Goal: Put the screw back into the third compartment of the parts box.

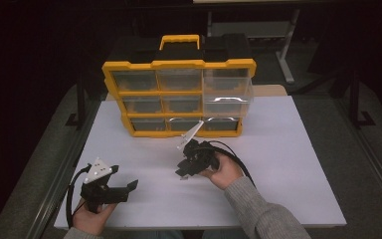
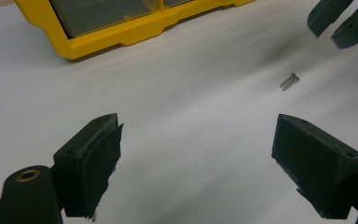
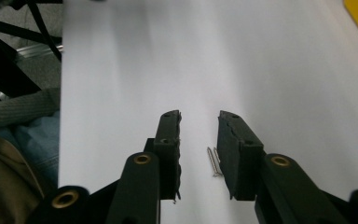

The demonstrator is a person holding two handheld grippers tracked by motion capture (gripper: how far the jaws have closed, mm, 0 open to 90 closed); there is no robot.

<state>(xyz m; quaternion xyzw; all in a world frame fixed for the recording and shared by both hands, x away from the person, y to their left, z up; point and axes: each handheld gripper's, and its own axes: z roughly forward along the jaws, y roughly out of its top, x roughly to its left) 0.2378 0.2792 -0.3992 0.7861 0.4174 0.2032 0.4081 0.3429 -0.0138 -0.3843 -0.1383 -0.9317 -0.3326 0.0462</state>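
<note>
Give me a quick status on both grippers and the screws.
Right gripper open, jaws astride two screws on the table, not gripping. Left gripper open, empty. Nothing in the way.

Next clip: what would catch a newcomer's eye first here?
The yellow drawer organizer at the table's far edge stands out, with its top-right clear drawer pulled out. In front of it, the right claw straddles two small screws on the white table, not gripping them. The left claw gapes wide open nearby.
</note>
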